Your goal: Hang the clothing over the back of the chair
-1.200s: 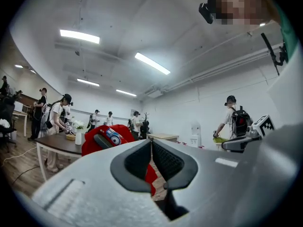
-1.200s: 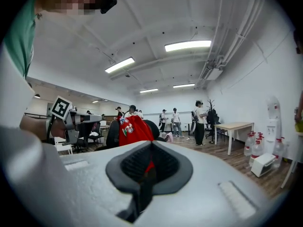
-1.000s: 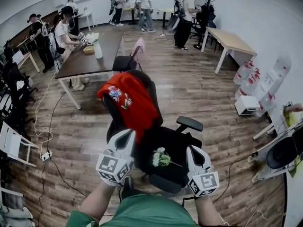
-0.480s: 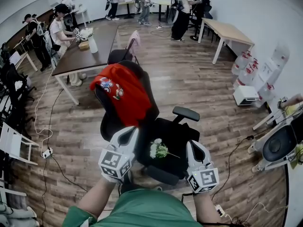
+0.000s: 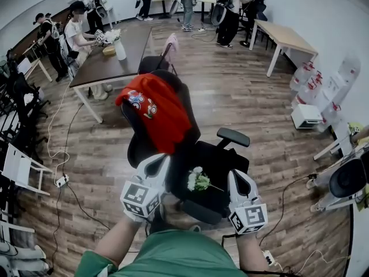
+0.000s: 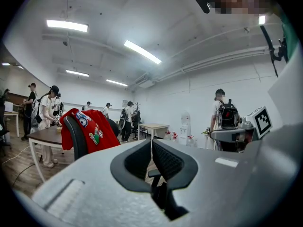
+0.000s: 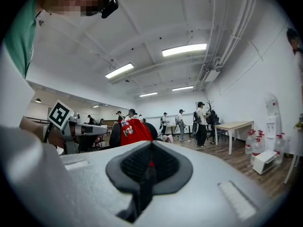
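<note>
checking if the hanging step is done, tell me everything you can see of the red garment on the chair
The red garment looks like soft cloth and carries colourful cartoon-like patches. It lies draped over the top of the black office chair's backrest. The longer part hangs slack down the seat side and a shorter fold falls behind. It is slightly bunched along the top edge. Only the chair touches it.
</note>
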`<state>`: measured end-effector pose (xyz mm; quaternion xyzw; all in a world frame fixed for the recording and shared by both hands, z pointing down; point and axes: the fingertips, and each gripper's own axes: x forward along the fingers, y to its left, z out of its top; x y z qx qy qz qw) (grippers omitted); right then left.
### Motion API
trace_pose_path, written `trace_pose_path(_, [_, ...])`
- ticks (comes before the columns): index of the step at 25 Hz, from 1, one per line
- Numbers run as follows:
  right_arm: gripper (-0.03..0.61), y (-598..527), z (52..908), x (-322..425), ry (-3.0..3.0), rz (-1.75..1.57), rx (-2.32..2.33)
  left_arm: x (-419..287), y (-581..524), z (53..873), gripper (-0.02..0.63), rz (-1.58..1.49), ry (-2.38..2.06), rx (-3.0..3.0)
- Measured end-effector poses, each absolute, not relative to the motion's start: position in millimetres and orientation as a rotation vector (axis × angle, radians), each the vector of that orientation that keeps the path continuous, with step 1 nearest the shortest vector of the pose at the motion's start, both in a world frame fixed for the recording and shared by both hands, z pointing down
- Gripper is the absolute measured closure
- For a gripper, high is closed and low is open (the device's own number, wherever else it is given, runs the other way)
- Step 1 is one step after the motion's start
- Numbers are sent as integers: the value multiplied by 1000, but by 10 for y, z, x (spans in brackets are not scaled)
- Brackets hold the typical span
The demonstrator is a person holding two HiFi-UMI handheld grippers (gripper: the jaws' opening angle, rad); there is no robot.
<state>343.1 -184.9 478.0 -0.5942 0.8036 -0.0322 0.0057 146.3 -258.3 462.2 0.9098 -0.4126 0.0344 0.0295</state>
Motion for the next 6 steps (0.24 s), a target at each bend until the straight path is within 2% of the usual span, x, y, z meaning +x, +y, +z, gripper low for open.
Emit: trace_pose_path(6, [577, -1897, 4763, 3391, 2523, -101, -1852, 1407, -2609, 4613, 595, 102, -1281, 2797])
